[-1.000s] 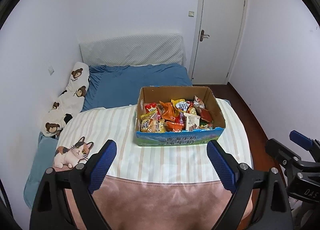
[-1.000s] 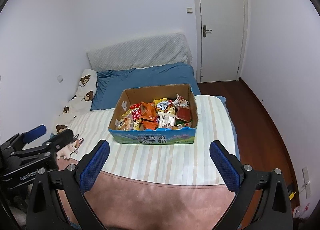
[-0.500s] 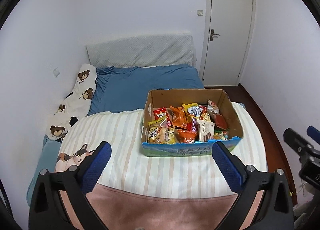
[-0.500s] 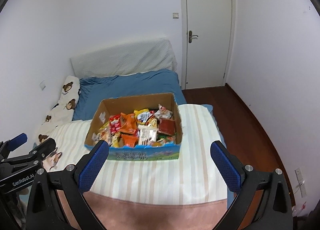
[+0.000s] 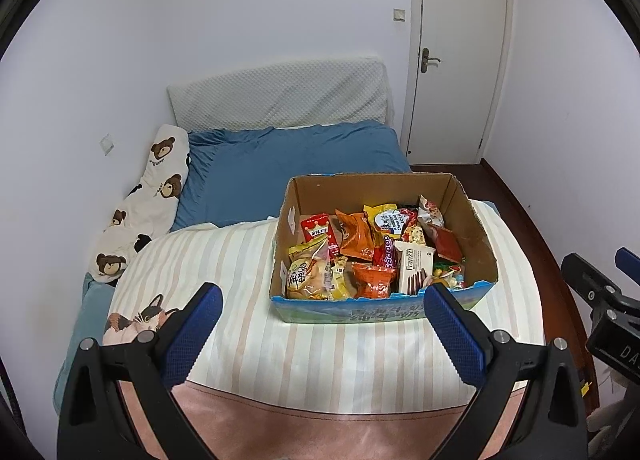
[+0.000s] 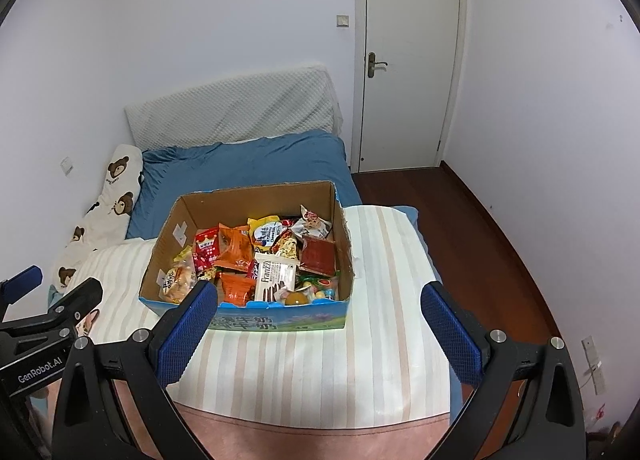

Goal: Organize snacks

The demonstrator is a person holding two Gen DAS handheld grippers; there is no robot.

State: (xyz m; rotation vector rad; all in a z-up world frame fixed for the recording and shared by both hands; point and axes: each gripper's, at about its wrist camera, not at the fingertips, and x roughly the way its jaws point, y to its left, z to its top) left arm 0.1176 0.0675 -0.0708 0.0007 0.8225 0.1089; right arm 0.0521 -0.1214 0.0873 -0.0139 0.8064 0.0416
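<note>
A cardboard box [image 5: 476,220] with a blue printed front sits on the striped blanket on the bed; it also shows in the right wrist view [image 6: 168,228]. It holds several snack packets: an orange bag [image 5: 356,234], a white Franzzi box [image 5: 414,270] [image 6: 274,274], a red packet [image 6: 318,256]. My left gripper [image 5: 320,304] is open and empty, in front of the box and above the blanket. My right gripper [image 6: 318,302] is open and empty, also in front of the box. The right gripper shows at the right edge of the left wrist view [image 5: 604,300].
The bed has a striped blanket [image 5: 248,260], a blue sheet [image 5: 280,164], a bear-print pillow [image 5: 156,188] by the left wall and a white headboard cushion [image 5: 280,96]. A closed white door [image 6: 408,60] and wooden floor [image 6: 480,244] lie to the right.
Both grippers have shifted and drawn a little closer to the box, which now sits larger in both views. Both stay open and empty.
</note>
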